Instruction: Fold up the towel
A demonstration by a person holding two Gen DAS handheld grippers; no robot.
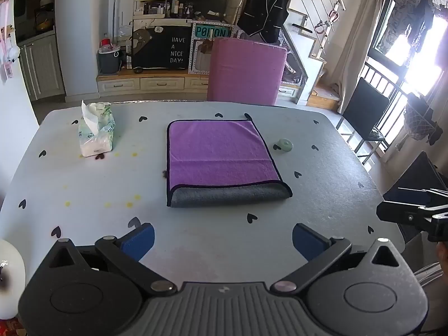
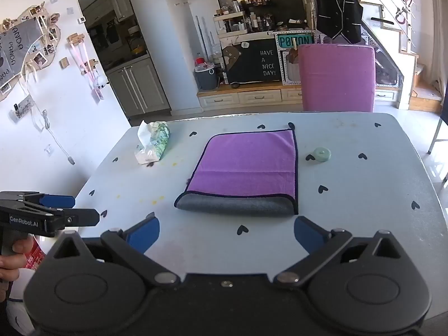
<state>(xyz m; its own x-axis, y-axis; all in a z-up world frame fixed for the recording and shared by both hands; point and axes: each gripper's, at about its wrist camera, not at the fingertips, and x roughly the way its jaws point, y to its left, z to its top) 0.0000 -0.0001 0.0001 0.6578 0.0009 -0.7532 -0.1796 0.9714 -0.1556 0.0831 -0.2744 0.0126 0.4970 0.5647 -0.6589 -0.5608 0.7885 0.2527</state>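
Blue pads on both sets of fingers — left gripper (image 1: 222, 240) and right gripper (image 2: 226, 233) spread wide, nothing held, both hovering over the near edge of the worktop (image 1: 84, 184). One towel (image 1: 221, 162) lies mid-worktop, apart from both: purple face up, grey underside showing along the rounded near fold. Judged folded once already; a further fold may remain. Beyond — one tissue pack (image 1: 96, 131) far left, one small green disc (image 1: 285, 144) just right of the towel, one pink chair back (image 1: 246, 70) behind.
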